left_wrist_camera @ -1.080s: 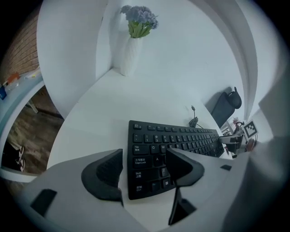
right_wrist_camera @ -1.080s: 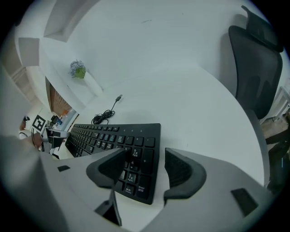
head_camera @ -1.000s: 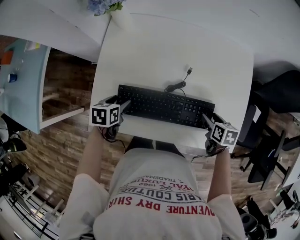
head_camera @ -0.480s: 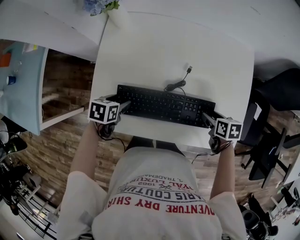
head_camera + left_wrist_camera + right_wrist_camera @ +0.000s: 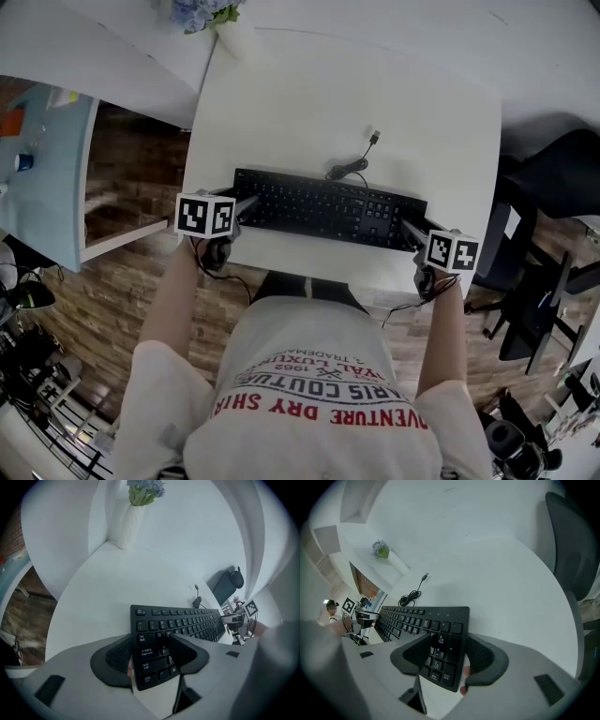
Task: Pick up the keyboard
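Note:
A black keyboard [image 5: 328, 211] lies flat near the front edge of the white table [image 5: 337, 94], and its coiled cable [image 5: 352, 169] trails behind it. My left gripper [image 5: 246, 204] straddles the keyboard's left end [image 5: 154, 634]. Its jaws are closing, one pad outside the edge and one over the keys. I cannot see them pressing. My right gripper [image 5: 411, 232] straddles the right end [image 5: 445, 634] the same way, jaws wide apart around the number pad. A fingertip shows beneath each end of the keyboard.
A white vase with flowers [image 5: 202, 11] stands at the table's far left corner. A dark chair [image 5: 553, 187] is off the table's right side. A light blue surface [image 5: 37, 159] and wooden floor lie to the left. The table's front edge is just below the keyboard.
Both grippers have tipped a little and sit slightly further onto the keyboard's ends. The keyboard lies where it was.

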Motion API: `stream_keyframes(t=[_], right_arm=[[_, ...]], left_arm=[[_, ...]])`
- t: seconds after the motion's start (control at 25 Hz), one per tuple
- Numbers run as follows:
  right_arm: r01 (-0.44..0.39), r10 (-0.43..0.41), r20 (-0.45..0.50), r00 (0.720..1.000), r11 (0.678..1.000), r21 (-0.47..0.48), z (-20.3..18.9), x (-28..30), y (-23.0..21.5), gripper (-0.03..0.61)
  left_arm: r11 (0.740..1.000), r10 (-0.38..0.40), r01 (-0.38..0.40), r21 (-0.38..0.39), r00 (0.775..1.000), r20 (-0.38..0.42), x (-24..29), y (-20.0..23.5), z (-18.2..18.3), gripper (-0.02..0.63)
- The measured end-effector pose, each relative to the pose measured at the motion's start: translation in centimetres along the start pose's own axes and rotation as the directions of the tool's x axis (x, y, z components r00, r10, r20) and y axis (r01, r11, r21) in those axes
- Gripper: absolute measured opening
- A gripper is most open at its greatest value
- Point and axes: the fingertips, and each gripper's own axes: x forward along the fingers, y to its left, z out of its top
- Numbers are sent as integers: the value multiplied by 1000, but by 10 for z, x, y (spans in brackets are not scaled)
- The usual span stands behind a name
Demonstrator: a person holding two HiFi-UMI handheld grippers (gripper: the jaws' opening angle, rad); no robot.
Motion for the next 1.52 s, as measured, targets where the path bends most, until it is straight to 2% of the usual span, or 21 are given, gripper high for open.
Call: stream_keyframes(t=[0.56,0.88,1.08,1.2,1.36,1.52], right_arm=[[93,-89,78,993,995,-47,4,-31,2,253],[118,-104,207,973,992,-53,38,-75,7,252],[118,-96,289,952,991,-60,62,-107,9,252],[134,-99,352,931,988,-76,82,-132,13,252],[156,-94,452,887,983,-102,115,-168,21,252],[183,-88,535,840,975,-128,146,-209,30,252]], left_arm=[[999,32,-34,29,998,51,-16,-18,-1,255],[994,16,-34,106,986,169,-47,-45,48,255],[987,-3,-39,156,965,261,-74,-69,81,253],[982,-21,-40,184,949,315,-90,-83,103,253],[972,-48,-50,230,914,402,-119,-103,139,253],[960,-74,-69,271,871,486,-154,-127,171,253]])
